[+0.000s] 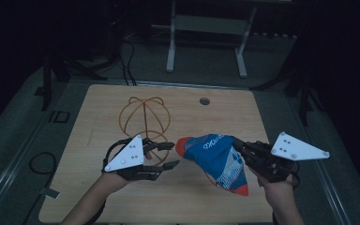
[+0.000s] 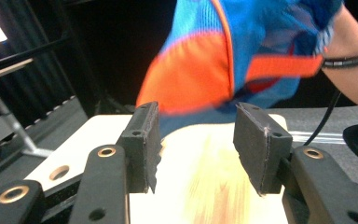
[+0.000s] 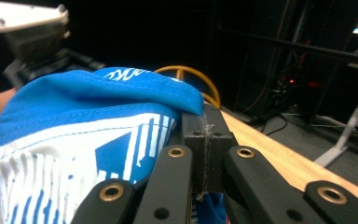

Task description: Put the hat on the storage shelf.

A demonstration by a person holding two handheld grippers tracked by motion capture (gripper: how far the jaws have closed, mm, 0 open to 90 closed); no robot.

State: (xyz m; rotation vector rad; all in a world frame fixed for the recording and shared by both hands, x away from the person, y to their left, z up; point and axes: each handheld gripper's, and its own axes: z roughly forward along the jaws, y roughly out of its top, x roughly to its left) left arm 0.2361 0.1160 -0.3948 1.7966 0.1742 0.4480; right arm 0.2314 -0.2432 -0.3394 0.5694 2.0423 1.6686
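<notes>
While my right gripper (image 1: 240,149) pinches the blue cap (image 1: 215,159) at its right edge, pads pressed together on the fabric, the cap hangs just right of centre in the high view, its orange brim pointing left and its lower tip low over the wooden table (image 1: 192,197). My left gripper (image 1: 171,155) sits left of centre, jaws apart with nothing between them — the brim lies just beyond their tips. Behind it, toward the upper left of the tabletop, stands the yellow wire frame (image 1: 144,116).
</notes>
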